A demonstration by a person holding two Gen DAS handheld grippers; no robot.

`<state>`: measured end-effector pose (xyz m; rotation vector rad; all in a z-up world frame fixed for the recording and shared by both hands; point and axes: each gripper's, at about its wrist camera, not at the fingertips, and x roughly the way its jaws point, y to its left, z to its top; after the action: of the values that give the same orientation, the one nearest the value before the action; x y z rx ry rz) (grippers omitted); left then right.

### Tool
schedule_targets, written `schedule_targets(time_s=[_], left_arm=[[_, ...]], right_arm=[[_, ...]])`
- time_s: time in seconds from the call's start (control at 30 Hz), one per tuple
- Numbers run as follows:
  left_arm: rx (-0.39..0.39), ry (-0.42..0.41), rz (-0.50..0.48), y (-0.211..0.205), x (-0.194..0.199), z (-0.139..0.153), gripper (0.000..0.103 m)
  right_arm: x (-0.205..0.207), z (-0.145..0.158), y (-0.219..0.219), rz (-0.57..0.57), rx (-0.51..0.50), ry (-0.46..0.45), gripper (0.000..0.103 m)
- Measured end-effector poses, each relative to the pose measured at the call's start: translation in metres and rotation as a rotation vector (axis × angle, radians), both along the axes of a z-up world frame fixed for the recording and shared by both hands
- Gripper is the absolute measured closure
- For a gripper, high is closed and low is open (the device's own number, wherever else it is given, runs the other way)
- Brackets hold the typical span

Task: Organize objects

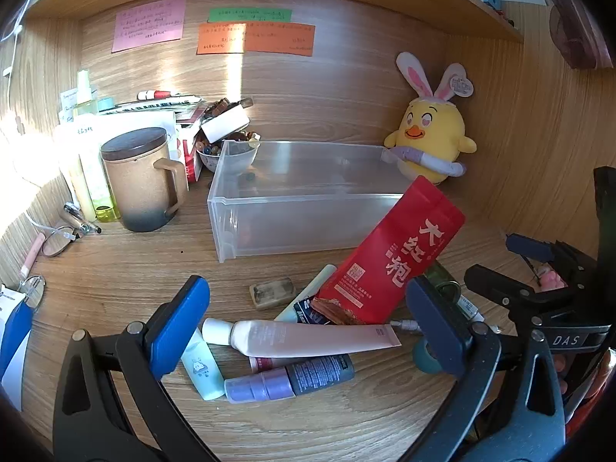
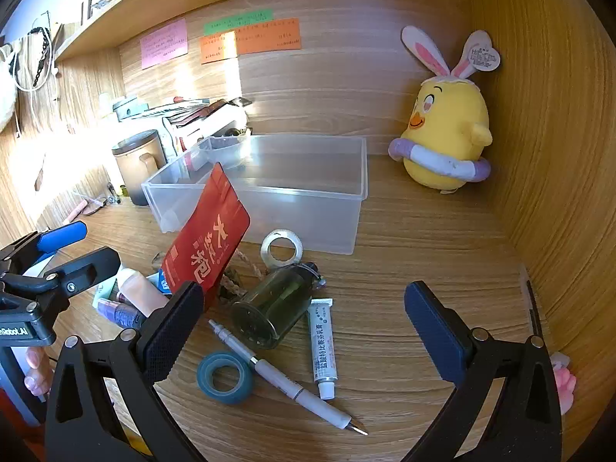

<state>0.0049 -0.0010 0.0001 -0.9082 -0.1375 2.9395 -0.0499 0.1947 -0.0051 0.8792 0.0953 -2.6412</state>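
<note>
Clearly, the red pouch [image 1: 389, 258] with white Chinese characters leans on the clear plastic box [image 1: 308, 196], amid the clutter on the desk [image 1: 115, 269]. Both the left claw [image 1: 304, 327] and the right claw [image 2: 304, 327] stand wide apart, holding nothing. Only the right view shows the pen [image 2: 288, 377] and the blue tape roll [image 2: 225, 375] fully.

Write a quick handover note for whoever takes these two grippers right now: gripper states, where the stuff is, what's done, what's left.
Left hand-held gripper: open, holding nothing, hovering over the pile with the pink tube and purple-capped bottle.
Right hand-held gripper: open, holding nothing, above the green jar, pen, ointment tube and teal tape roll.
The red pouch leans in the pile in front of the clear bin; the white tape roll lies against the bin's front wall.
Done: nothing appears to be sorted; no loose item is in the bin.
Left: every loose item on the desk.
</note>
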Motion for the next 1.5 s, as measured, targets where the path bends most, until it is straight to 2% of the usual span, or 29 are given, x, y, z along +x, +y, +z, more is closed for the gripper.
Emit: schedule_targets(time_s=[1.5], left_arm=[[-0.026, 0.019, 0.013, -0.0006, 0.0053, 0.0036, 0.000]], right_arm=[[0.0084, 0.0007, -0.0091, 0.056, -0.017, -0.026, 0.000]])
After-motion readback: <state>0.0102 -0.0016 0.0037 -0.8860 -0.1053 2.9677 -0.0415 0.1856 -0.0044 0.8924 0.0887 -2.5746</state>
